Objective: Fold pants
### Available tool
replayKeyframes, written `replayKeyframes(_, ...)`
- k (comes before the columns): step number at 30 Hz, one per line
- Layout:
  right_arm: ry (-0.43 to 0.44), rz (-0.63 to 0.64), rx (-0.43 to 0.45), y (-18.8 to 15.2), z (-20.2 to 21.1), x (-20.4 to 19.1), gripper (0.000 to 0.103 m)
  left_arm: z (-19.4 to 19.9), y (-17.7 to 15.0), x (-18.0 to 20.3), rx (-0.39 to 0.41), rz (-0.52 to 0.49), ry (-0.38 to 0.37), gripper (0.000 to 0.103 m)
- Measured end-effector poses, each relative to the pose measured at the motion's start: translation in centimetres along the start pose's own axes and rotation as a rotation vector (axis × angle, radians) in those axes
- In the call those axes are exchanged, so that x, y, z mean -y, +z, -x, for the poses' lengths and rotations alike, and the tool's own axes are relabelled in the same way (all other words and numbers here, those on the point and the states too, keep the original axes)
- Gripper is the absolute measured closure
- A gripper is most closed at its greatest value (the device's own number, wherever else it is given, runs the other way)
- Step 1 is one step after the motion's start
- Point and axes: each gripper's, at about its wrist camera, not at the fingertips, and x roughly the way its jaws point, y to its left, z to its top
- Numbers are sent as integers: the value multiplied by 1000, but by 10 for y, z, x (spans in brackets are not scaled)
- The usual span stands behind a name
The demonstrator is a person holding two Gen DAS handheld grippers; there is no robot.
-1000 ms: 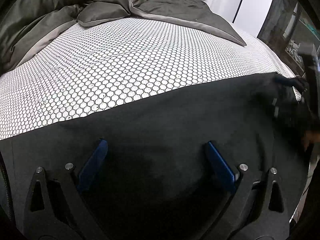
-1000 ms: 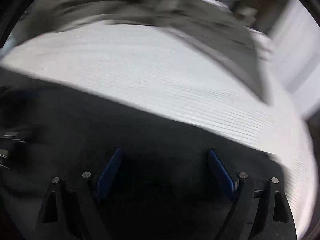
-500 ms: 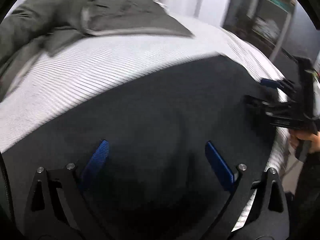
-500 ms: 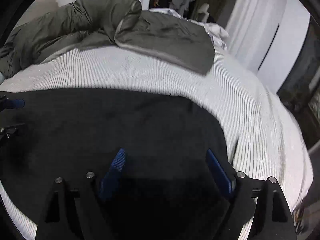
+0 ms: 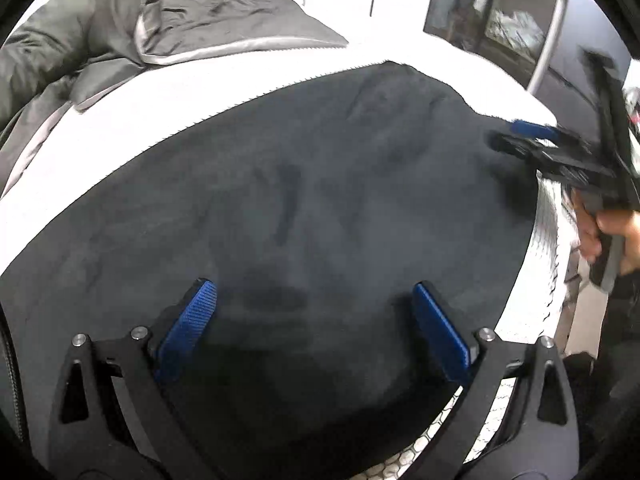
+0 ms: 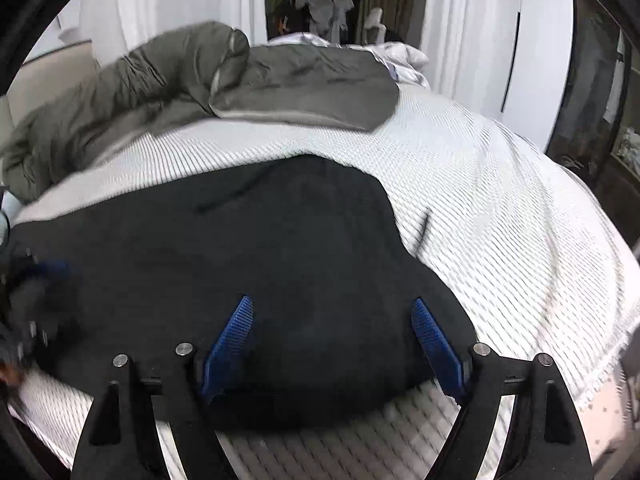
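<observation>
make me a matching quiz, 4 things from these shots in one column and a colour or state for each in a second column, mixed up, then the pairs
1 pants
2 duvet
3 bedsheet
4 left gripper

A grey, bunched at the far end of the bed
B open above the fabric
C black, spread flat
D white with a fine pattern

Pairs: 1-C, 2-A, 3-D, 4-B

Even indoor light, fisheye-bent edges (dark vignette), motion blur at sides
</observation>
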Motion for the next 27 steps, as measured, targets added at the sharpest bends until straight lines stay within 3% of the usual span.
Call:
replayKeyframes(2,-41,13,-68,-1,-20,-2,37,-13,-5,1,-33,-8,13,5)
replayKeyframes(4,-65,44,-101,-8,-29,2,38,-16,-7,-1,-28,-2,4,3)
replayKeyframes(8,-46,65,-117,-18,-6,7,37,-16,-6,-5,-28,3,-2,3)
replayKeyframes(10,-59,72,-47,-13,12,0,37,-12,-2,-5,-7,11,10,4)
replayKeyframes(14,33,64,9,3,14,-27,37,2,-1,7,67,-5,-31,4)
replayKeyframes(18,186,214,-57,5,-13,-82,37,-10,-6,14,15,-60,-32,4)
replayKeyframes(21,158,356,-107,-18,-22,-103,38,-12,-13,11,-13,-56,-16,3)
replayKeyframes(23,139,334,-99,-23,-19,-90,37,-7,-19,4,-15,-49,-9,2)
replayKeyframes(25,61,250,-85,-25,-13,-61,37,2,-31,-8,-18,-21,13,1)
replayKeyframes(27,72,193,-60,-26,-4,-46,37,10,-41,-19,-18,10,31,1)
